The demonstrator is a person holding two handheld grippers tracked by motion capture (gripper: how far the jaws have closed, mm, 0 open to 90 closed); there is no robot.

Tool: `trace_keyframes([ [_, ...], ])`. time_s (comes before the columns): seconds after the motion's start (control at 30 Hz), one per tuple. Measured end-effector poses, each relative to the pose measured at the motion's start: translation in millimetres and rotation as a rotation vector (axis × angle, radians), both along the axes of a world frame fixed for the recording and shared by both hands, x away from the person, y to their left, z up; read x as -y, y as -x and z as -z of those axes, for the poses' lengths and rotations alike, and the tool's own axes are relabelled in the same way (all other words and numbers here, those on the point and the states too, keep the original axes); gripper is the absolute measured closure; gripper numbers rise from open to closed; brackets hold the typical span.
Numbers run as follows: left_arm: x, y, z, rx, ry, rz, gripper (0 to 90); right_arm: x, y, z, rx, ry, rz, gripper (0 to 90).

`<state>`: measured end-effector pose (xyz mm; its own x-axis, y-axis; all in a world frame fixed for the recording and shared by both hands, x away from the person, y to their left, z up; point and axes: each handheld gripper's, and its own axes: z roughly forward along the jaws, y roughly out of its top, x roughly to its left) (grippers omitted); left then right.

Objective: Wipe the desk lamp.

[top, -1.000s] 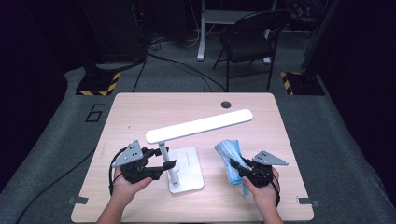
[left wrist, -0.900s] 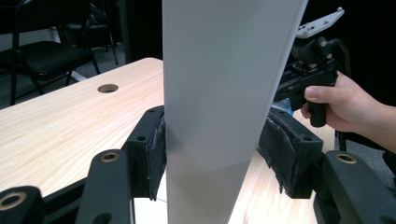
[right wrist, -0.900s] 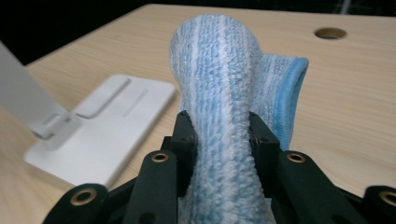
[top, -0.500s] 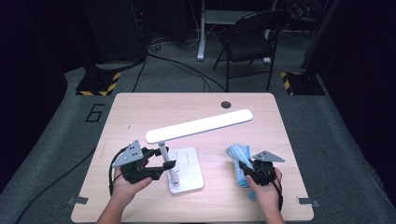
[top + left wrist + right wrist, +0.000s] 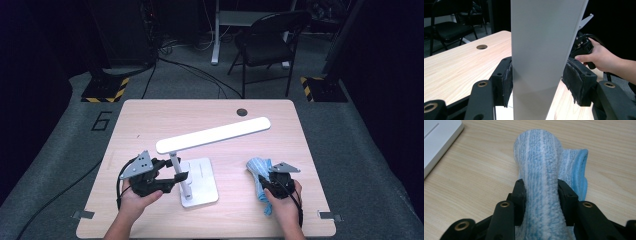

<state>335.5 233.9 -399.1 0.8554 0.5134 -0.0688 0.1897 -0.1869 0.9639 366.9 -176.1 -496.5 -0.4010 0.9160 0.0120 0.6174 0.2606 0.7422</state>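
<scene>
A white desk lamp stands on the table, with a long head [image 5: 215, 134], a thin post [image 5: 175, 162] and a flat base [image 5: 202, 182]. My left gripper [image 5: 176, 172] is shut on the post [image 5: 541, 50], a pad pressing each side [image 5: 536, 77]. A blue striped cloth [image 5: 256, 169] lies on the table right of the base. My right gripper [image 5: 266, 184] is low over it. Its jaws have just been opening, though the pads [image 5: 541, 190] still pinch a fold of the cloth [image 5: 540, 157].
The wooden table [image 5: 150, 120] has a round cable hole [image 5: 242, 112] at its far edge. A black chair [image 5: 270, 40] stands on the floor beyond. The other hand and its gripper [image 5: 584, 45] appear behind the post in the left gripper view.
My right gripper has sunk toward the table with the cloth, which now rests on the wood. The left gripper and the lamp have stayed still.
</scene>
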Motion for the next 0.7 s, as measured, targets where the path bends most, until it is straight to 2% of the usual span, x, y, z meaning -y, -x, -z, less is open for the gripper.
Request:
trace_keyframes([
  [0.23, -0.1, -0.1, 0.1, -0.003, 0.002, 0.001, 42.8, 0.3, 0.0, 1.0, -0.016, -0.012, 0.018, 53.5],
  [0.37, -0.1, -0.2, 0.0, -0.004, 0.001, 0.001, 42.7, -0.2, 0.2, -1.1, 0.003, -0.006, 0.013, 49.9],
  [0.53, 0.3, 0.0, -0.1, -0.006, 0.002, 0.003, 42.3, -1.6, 2.9, -8.0, 0.028, -0.03, 0.023, 48.5],
  [0.67, 0.4, 0.0, -0.2, -0.006, 0.002, 0.002, 42.2, 0.0, 4.9, -13.3, 0.047, -0.034, 0.007, 48.5],
  [0.7, 0.4, 0.1, -0.2, -0.005, 0.0, -0.002, 42.1, -2.0, 7.2, -17.2, 0.056, -0.046, 0.021, 48.5],
])
